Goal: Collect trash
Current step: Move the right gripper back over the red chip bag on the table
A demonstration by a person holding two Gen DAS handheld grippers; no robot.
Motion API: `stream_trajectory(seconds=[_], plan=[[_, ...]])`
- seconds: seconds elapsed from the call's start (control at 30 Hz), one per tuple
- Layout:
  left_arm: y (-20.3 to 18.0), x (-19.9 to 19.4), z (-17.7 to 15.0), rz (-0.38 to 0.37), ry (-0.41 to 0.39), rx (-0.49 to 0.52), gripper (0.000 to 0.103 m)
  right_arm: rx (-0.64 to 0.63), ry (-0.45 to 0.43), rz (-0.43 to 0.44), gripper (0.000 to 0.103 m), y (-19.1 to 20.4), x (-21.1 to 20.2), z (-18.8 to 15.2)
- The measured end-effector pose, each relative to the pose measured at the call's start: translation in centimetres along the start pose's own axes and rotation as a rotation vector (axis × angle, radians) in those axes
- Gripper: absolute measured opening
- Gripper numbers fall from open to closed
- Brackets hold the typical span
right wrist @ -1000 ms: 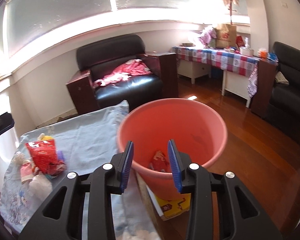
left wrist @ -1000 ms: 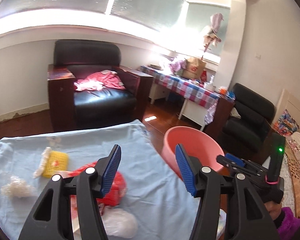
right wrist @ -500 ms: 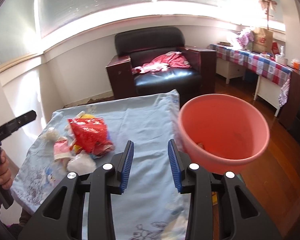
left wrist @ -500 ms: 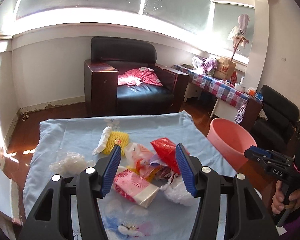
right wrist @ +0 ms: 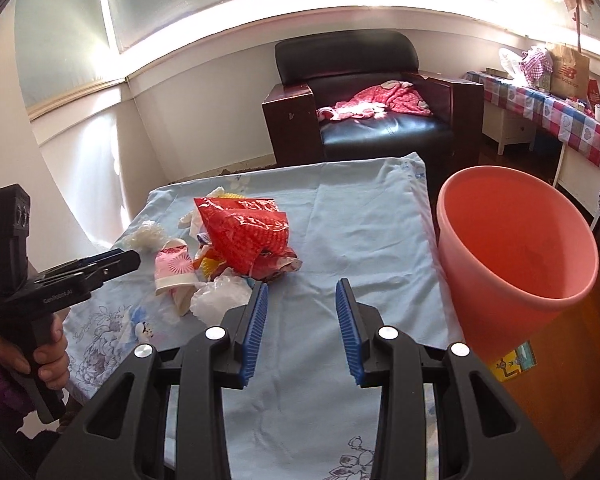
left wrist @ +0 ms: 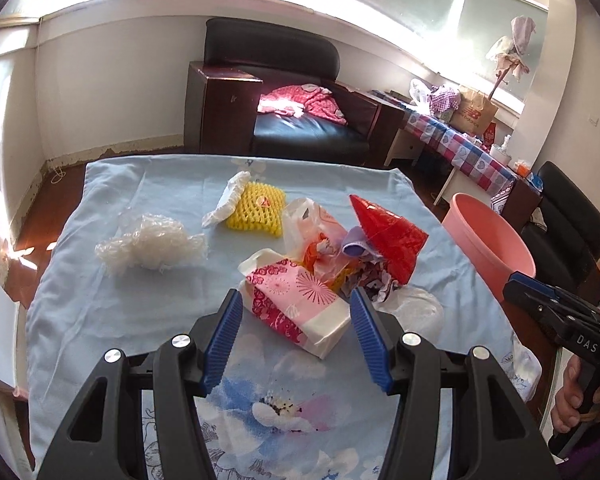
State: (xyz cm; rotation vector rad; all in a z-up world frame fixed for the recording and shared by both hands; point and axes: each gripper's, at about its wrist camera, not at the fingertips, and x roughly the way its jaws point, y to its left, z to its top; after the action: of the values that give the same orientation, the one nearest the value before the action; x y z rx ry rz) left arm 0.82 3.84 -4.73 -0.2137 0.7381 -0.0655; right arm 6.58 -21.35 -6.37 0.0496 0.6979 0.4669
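A heap of trash lies on the light blue cloth: a pink flowered tissue pack, a red foil bag, a yellow foam net, crumpled clear plastic and a white plastic bag. My left gripper hangs open just in front of the pink pack, its blue pads clear of it. My right gripper is open and empty over bare cloth, between the red foil bag and the pink bucket. The bucket stands off the table's right edge.
A black armchair with a pink garment stands behind the table. A checked-cloth side table with bags and a second black chair are at the right. A cardboard box sits below the bucket. A hand holds the left gripper's handle.
Both views have swung left, away from the bucket and onto the trash heap. The left gripper has dropped closer to the pink pack. Neither gripper's jaws have changed.
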Motion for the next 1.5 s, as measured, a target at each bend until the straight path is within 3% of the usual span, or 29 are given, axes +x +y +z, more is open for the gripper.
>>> stream_trajectory(seconds=[0.33, 0.57, 0.67, 0.8, 0.93, 1.17, 1.3, 1.5], plan=[[4.9, -1.0, 1.7, 0.166, -0.088, -0.095, 0.055, 0.024, 0.035, 0.033, 0.036, -0.2, 1.2, -0.4], [8.6, 1.0, 3.1, 0.269, -0.074, -0.160, 0.055, 0.029, 0.053, 0.036, 0.036, -0.5, 1.9, -0.3], [9.7, 1.7, 3.5, 0.275, -0.057, -0.186, 0.056, 0.037, 0.056, 0.028, 0.036, -0.8, 2.1, -0.3], [10.6, 2.6, 4.3, 0.224, -0.038, -0.237, 0.056, 0.057, 0.067, 0.027, 0.036, -1.1, 2.7, -0.1], [9.3, 3.7, 5.4, 0.203, -0.044, -0.186, 0.056, 0.063, 0.071, 0.039, 0.036, -0.8, 3.2, 0.3], [8.8, 6.8, 5.2, 0.280, 0.055, -0.074, 0.055, 0.058, 0.079, 0.046, 0.036, -0.2, 3.5, 1.4], [8.7, 6.3, 4.3, 0.283, 0.063, -0.016, 0.055, 0.068, 0.082, 0.083, 0.036, 0.3, 3.7, 2.8], [8.3, 5.2, 3.2, 0.293, 0.062, 0.031, 0.042, 0.007, 0.097, 0.121, 0.037, 2.7, 5.1, 4.7]])
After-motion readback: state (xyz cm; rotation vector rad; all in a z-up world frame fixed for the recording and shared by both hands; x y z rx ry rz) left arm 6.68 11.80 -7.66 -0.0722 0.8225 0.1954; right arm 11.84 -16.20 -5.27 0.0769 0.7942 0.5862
